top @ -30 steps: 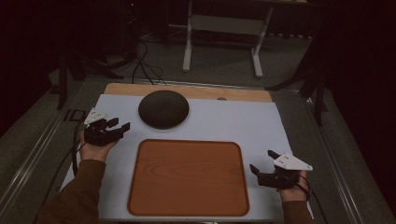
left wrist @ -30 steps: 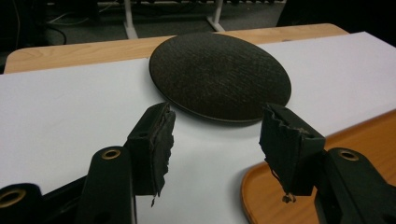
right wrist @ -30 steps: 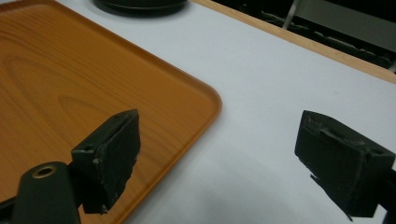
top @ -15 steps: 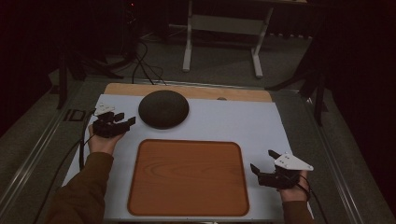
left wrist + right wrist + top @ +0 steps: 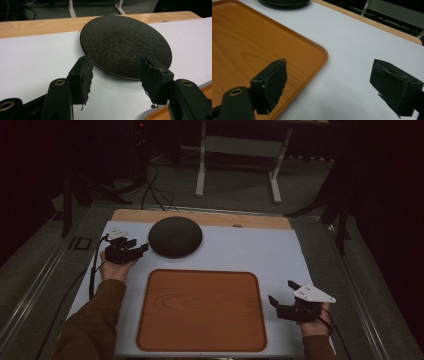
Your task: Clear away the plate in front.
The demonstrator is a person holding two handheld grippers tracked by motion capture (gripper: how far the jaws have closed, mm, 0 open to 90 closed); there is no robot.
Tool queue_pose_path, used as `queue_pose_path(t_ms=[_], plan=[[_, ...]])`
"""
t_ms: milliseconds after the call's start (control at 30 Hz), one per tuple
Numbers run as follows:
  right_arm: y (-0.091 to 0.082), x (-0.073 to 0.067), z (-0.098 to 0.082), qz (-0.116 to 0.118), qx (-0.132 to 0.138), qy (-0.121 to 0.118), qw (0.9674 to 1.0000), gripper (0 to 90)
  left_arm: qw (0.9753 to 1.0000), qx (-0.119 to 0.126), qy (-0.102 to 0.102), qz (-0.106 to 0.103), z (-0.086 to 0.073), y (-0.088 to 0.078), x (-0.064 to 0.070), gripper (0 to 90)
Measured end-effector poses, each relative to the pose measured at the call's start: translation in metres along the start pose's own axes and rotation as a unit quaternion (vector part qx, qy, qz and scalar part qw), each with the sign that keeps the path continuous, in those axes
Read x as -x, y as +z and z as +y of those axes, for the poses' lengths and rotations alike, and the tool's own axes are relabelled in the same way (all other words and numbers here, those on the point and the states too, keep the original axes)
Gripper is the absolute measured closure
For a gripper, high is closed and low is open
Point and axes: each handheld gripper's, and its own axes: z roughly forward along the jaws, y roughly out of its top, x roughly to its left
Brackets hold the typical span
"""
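A dark round plate (image 5: 175, 236) lies upside down on the white table top (image 5: 260, 252), toward the back left. My left gripper (image 5: 136, 250) is open just left of it, jaws pointing at its rim. In the left gripper view the plate (image 5: 126, 46) lies right ahead of the open jaws, with my left gripper (image 5: 116, 72) holding nothing. A brown wooden tray (image 5: 202, 310) with nothing on it lies at the front centre. My right gripper (image 5: 280, 301) is open beside the tray's right edge. Its own view shows the tray corner (image 5: 249, 50) under the left jaw.
A bare wooden strip (image 5: 200, 217) runs along the table's back edge. Beyond it stand a white metal frame (image 5: 240, 150) and cables (image 5: 155, 195) on the floor. Metal rails run along both sides of the table.
My left gripper has moved forward and to the right, from the table's left edge up to the dark plate's rim. The right gripper has stayed put.
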Motion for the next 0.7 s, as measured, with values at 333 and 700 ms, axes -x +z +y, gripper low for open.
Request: queue_pose_path(t_ms=[333,700], plan=[[0.0,0.0,0.0,-0.002,-0.001,0.001,1.0,14.0,0.9999,-0.006,-0.009,0.002,0.002,0.012,-0.002,44.5],[-0.001,0.001,0.0,-0.001,0.0,0.001,1.0,14.0,0.9998,-0.018,-0.011,0.006,0.004,0.023,-0.003,44.2]])
